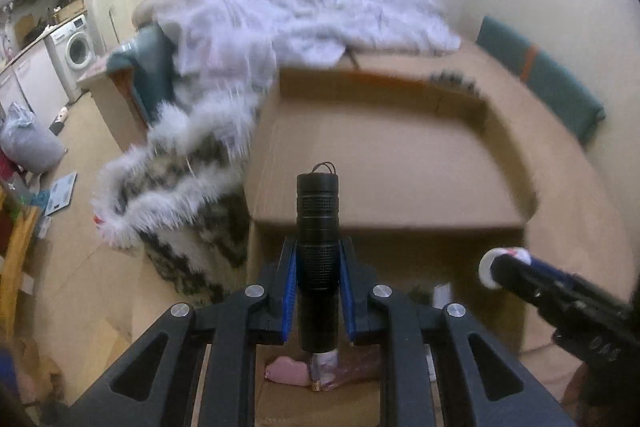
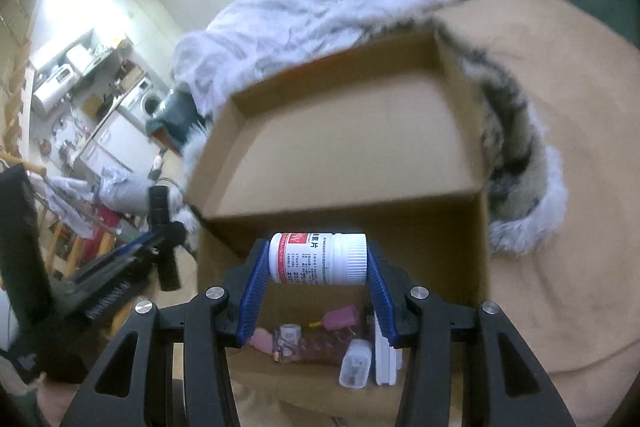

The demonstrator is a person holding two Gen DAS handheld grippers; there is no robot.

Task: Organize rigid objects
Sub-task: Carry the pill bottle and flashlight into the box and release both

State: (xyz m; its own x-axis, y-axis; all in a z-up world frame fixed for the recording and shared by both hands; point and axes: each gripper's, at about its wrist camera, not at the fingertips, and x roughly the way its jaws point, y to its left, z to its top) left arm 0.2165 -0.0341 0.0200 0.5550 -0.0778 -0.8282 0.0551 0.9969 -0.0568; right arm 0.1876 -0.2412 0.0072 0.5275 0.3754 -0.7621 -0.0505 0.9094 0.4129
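My left gripper (image 1: 318, 259) is shut on a black flashlight (image 1: 318, 247), held upright above the near edge of an open cardboard box (image 1: 400, 147). My right gripper (image 2: 318, 259) is shut on a white pill bottle (image 2: 318, 259) with a red label, held sideways over the same box (image 2: 360, 147). Each gripper shows in the other view: the right one with its bottle in the left wrist view (image 1: 496, 267), the left one with the flashlight in the right wrist view (image 2: 162, 235). On the box floor lie pink items (image 2: 340, 317), a small clear case (image 2: 354, 363) and a flat white item (image 2: 384, 355).
The box sits on a tan bed (image 2: 560, 187). A white quilt (image 1: 300, 11) and a furry black-and-white blanket (image 1: 180, 167) lie beside it. A teal cushion (image 1: 540, 71) lines the wall. A washing machine (image 1: 78, 47) and floor clutter stand at the far left.
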